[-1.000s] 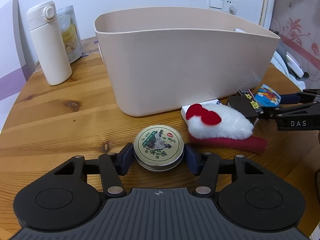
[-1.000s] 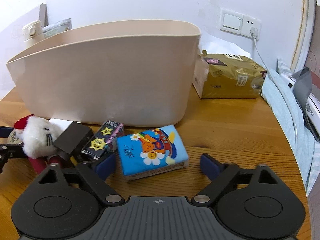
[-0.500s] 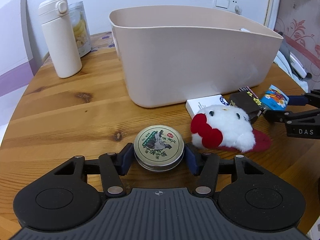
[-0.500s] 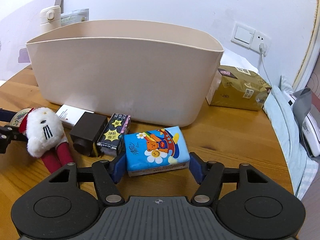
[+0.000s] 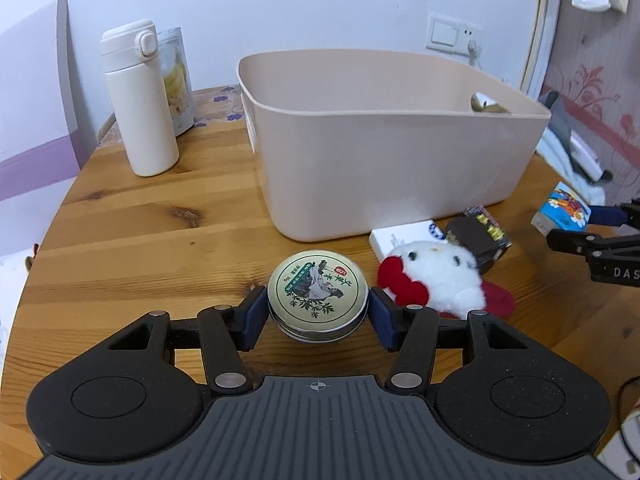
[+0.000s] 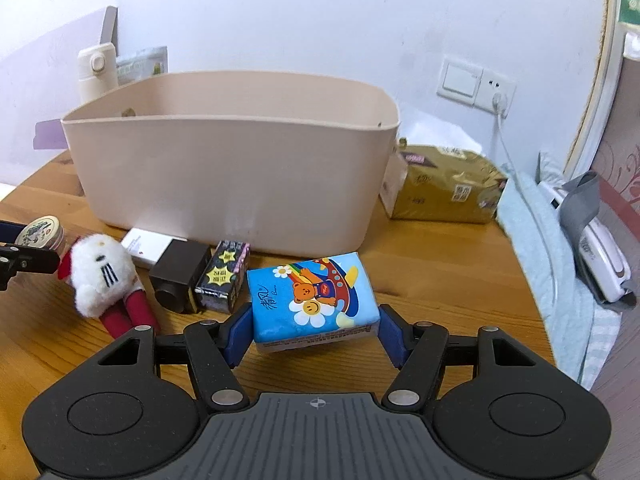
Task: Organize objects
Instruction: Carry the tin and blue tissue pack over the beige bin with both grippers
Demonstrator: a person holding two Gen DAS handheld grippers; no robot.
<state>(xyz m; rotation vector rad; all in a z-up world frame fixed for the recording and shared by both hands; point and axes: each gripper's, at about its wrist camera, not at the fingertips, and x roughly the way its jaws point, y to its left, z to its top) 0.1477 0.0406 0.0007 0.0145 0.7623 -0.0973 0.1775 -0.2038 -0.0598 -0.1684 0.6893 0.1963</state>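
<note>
Nearest the front edge of the table [image 5: 120, 248], the left gripper [image 5: 318, 316] is clamped on a round tin [image 5: 318, 294], its 2 pads pressing opposite sides of the rim. The tin looks rigid and smooth, so a grip across its widest part, as here, should hold, though metal on pads may slip if it tilts.

Toward the table's right edge, the right gripper [image 6: 316, 330] is clamped on the tissue pack [image 6: 314, 300], pads on its 2 short sides. The pack appears raised off the wood. It is probably light and soft, so it will give under pressure; holding it at mid-height seems safest.

Between the 2 grippers lie a plush toy [image 6: 102, 276], a dark block [image 6: 180, 276], a starred packet [image 6: 222, 280] and a white box [image 6: 144, 246], all just beside the bin's near wall.

Beyond them stands the beige bin [image 5: 400, 164], likely the goal for both items. At the far left corner stands a white flask [image 5: 140, 100]; a gold packet [image 6: 444, 184] lies at the far right.
</note>
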